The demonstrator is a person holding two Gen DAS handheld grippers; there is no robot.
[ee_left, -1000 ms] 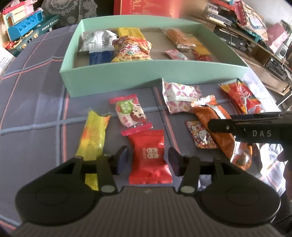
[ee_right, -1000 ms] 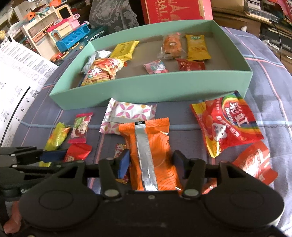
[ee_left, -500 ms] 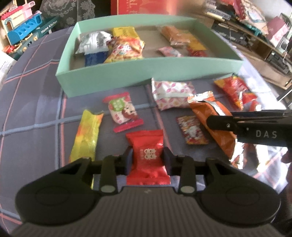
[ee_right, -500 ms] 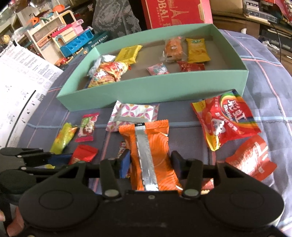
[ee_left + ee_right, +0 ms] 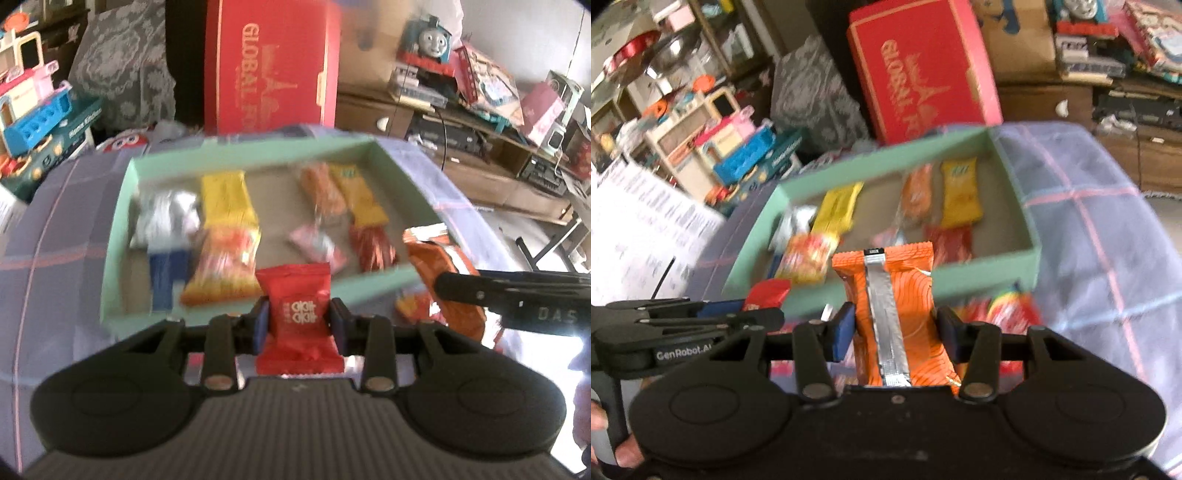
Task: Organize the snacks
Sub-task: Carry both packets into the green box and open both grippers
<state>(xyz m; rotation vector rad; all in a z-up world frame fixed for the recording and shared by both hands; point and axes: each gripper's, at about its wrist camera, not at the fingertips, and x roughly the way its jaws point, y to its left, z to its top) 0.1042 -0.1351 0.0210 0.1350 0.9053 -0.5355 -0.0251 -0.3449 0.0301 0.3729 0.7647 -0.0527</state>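
Both grippers are loaded and raised above the checked cloth (image 5: 1108, 229), facing the green tray (image 5: 373, 284). The left gripper (image 5: 298, 320) has its jaws closed partway onto a small red packet (image 5: 295, 314), pinched at both side edges so it stands upright. The right gripper (image 5: 894, 328) likewise clamps an orange packet (image 5: 894, 295) by its sides, seam upward. This edge-on hold appears chosen to carry each snack over the tray's near wall, where other snacks already lie. A Skittles bag (image 5: 1012, 306) remains outside.
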